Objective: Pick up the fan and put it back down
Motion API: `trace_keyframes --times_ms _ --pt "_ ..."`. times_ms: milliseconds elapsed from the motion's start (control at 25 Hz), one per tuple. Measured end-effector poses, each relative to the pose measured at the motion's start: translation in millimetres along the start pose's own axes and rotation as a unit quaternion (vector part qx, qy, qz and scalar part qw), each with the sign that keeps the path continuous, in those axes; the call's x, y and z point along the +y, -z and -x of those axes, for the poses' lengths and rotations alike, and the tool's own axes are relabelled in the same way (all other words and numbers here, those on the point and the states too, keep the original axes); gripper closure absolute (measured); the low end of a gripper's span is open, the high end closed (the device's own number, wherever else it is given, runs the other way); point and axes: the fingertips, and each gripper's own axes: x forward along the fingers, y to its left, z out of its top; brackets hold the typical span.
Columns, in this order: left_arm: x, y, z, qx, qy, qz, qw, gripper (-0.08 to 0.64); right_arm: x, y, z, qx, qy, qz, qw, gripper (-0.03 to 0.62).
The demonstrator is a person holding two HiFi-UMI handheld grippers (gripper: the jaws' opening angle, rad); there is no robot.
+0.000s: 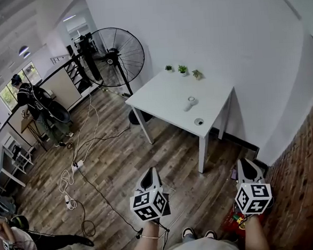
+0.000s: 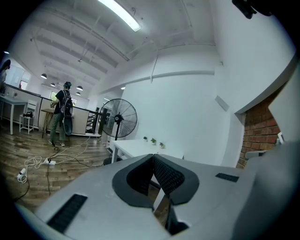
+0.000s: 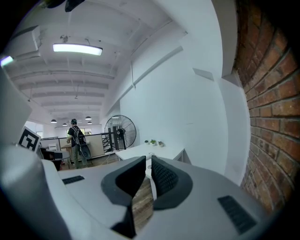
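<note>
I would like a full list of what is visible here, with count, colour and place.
table: 1, white, by the wall
plants: 3, green, table's far edge
small fan, likely: 1, white, mid-table
round object: 1, pale, table's near edge
standing fan: 1, black, floor left of table
cables: several, white and black, wood floor
people: 2, far left and lower left
left gripper: 1, grey, shut, empty
right gripper: 1, grey, slightly open, empty

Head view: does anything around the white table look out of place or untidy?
Only the floor. Loose cables trail across the wood left of the table, past a power strip, which looks like a trip risk. The table itself looks tidy, its three small plants upright.
</note>
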Motion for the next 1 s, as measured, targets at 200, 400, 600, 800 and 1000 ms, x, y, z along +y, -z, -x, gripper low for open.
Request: trace_keyframes --times_ms 200,400,600,800,1000 --pt "16.2 -2.6 -3.1 -0.005 -0.009 0.008 0.9999 0.548 8.5 -0.2 -4.5 -0.001 -0.001 0.007 1.0 0.526" --pt "28.7 -3.0 -6.3 -0.007 -0.014 0.014 0.9998 0.548 13.4 -0.5 -8.8 -0.001 0.0 0.01 1.0 0.483" --pt "42.8 -5.5 -12.3 -0.006 -0.014 0.019 0.9997 0.548 25.3 -2.3 -16.8 0.001 -0.003 0.014 1.0 0.443" --pt "56.9 -6.6 -21.0 -0.006 -0.014 0.024 0.9996 0.548 34.1 -2.6 -25.8 0.001 0.003 0.02 1.0 0.392" --pt "73.5 -6.9 -23.8 -0.004 -0.012 0.028 0.9995 0.548 46.5 -1.3 -31.8 0.004 0.008 0.023 1.0 0.354"
